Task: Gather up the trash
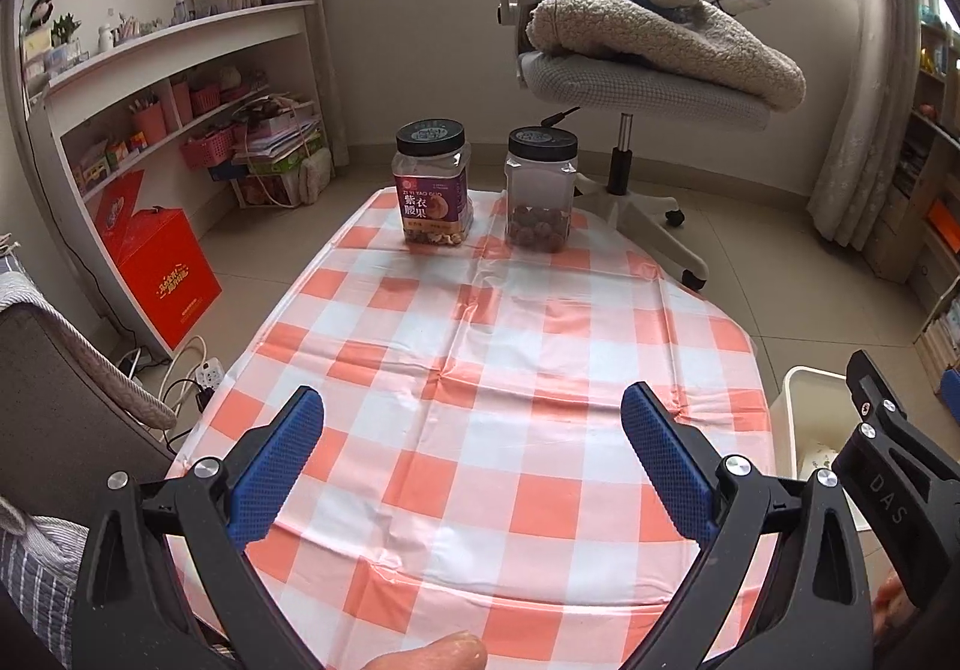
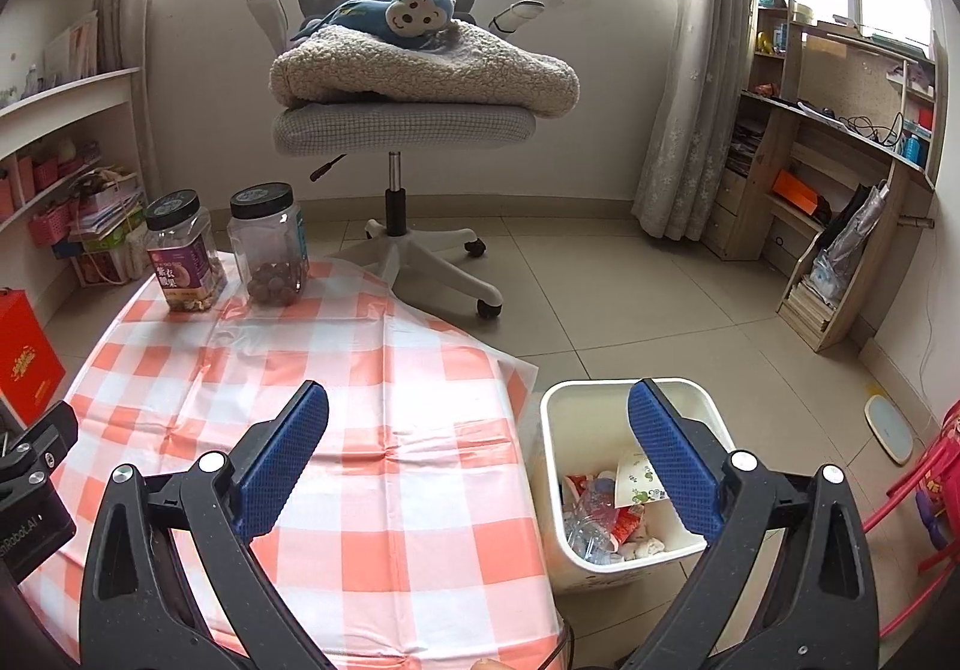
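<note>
A white trash bin [image 2: 558, 484] stands on the floor at the table's right side, holding crumpled wrappers, plastic and paper [image 2: 606, 514]. Its rim also shows in the left wrist view [image 1: 801, 412]. My left gripper [image 1: 474, 460] is open and empty above the near end of the orange-and-white checked tablecloth [image 1: 480, 346]. My right gripper [image 2: 480, 460] is open and empty, spanning the table's right edge and the bin. The right gripper's body shows at the right of the left wrist view. No loose trash shows on the cloth [image 2: 336, 400].
Two clear jars with black lids stand at the table's far end: one with a purple label [image 1: 432, 184] and one with brown nuts [image 1: 540, 190]. An office chair [image 2: 396, 87] with a blanket and plush monkey is behind the table. Shelves stand left and right; a red box [image 1: 159, 268] sits left.
</note>
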